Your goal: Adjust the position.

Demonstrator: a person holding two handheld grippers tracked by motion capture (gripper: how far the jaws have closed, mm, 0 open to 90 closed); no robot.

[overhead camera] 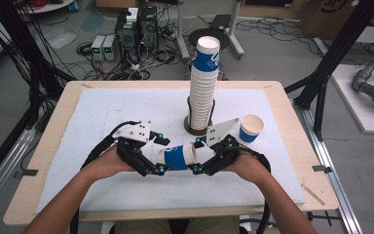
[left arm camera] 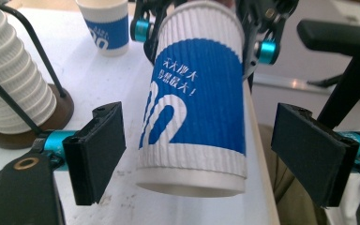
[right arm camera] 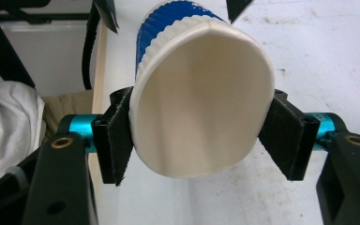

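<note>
A blue-and-white paper cup (overhead camera: 177, 157) lay on its side in the air just above the tabletop (overhead camera: 102, 195), near the middle of the near edge, between the two tools. The right tool (overhead camera: 195, 155) was clamped on the cup's rim; in the right gripper view its black pads (right arm camera: 115, 140) pressed the mouth from both sides, squeezing it into an oval. The left tool (overhead camera: 159, 155) sat at the cup's base with its jaws apart; in the left gripper view each pad (left arm camera: 98, 150) stood clear of the cup's ribbed wall. A tall stack of cups (overhead camera: 204, 83) rose from a round brown holder (overhead camera: 195, 129) behind the hands, near the middle of the tabletop. A single upright cup (overhead camera: 251, 127) stood just right of that holder.
</note>
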